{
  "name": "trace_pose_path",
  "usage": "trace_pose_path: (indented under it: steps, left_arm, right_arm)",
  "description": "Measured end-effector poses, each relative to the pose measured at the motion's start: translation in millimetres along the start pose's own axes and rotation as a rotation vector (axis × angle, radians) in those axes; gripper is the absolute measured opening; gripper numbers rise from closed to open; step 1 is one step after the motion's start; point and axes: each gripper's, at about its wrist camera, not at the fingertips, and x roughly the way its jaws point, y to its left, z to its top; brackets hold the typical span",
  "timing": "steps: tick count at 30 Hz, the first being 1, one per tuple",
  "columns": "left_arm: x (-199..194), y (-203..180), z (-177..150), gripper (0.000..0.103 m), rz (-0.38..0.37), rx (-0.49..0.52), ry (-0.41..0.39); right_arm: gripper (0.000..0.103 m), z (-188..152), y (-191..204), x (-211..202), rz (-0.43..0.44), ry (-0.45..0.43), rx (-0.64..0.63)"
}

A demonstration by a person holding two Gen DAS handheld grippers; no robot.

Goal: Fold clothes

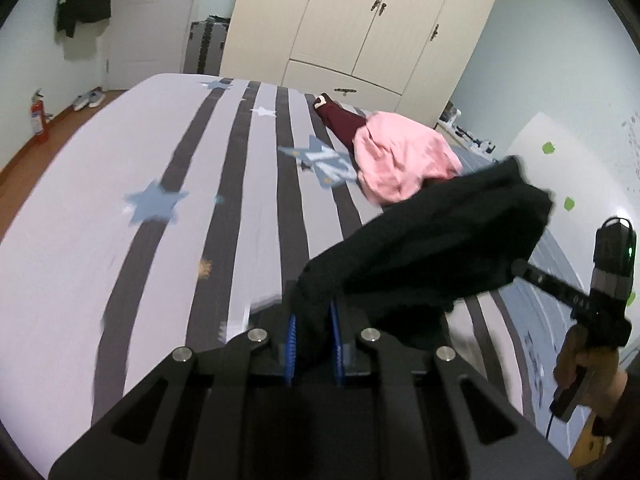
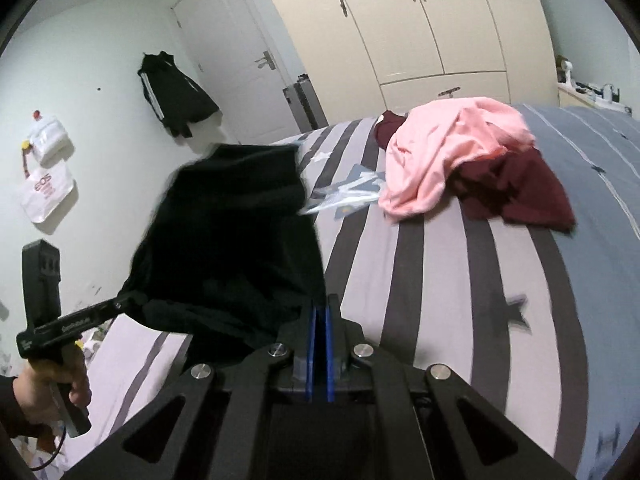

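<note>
black garment (image 2: 232, 248) lifted | both grippers clamp it | pink top (image 2: 448, 148) on bed (image 2: 440, 280)

Pale blue-white walls (image 2: 100, 20). Far: cream wardrobe (image 1: 360, 20), white door (image 1: 152, 20), grey suitcase (image 1: 204, 46) between. Dark jacket (image 2: 176, 92) hung left. Wooden floor (image 1: 24, 160), red fire extinguisher (image 1: 38, 118), white shoes (image 1: 89, 99). Near: striped, star-printed bed (image 1: 120, 260).

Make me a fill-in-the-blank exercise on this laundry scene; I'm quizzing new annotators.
1. Both claws are shut on the ____ garment.
2. The pink garment lies partly over a ____ one.
3. The clothes pile rests on a ____ bedspread.
4. On the far wall, near the door, hangs a black ____.

Missing: black; maroon; striped; jacket
</note>
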Motion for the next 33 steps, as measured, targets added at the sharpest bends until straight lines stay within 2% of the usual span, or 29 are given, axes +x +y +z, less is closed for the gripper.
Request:
trace_pose_path:
  steps: [5,8,12,18,23,27,31,33]
  left_arm:
    - [-69,-14,-68,0.011,0.025,-0.014,0.015]
    - [-95,-11,-113,0.011,0.053,-0.059,0.067]
    - [-122,-11,-170,0.01,0.078,-0.084,0.139]
    - [-145,-13,-228,0.01,0.081,-0.06,0.179]
    - [-142,-13,-270,0.013,0.089,0.015,0.252]
    - [-154,-4,-296,0.014,0.113,0.023,0.329]
    - [-174,9,-321,0.017,0.166,0.023,0.402]
    - [-183,10,-325,0.017,0.182,0.023,0.403]
  right_arm:
    - [0.003,-59,23,-66,0.015,0.043,-0.015]
    - [0.003,-103,41,-99,0.032,0.115,-0.054]
    - [0.003,-168,58,-135,0.043,0.227,-0.039]
    - [0.003,-239,72,-166,0.009,0.287,0.005]
    - [0.003,-281,73,-166,-0.046,0.333,0.01]
    - [0.004,-317,77,-173,-0.1,0.437,-0.002]
    - [0.005,-328,75,-190,-0.129,0.464,0.009]
    - [0.005,-322,74,-196,-0.141,0.447,0.02]
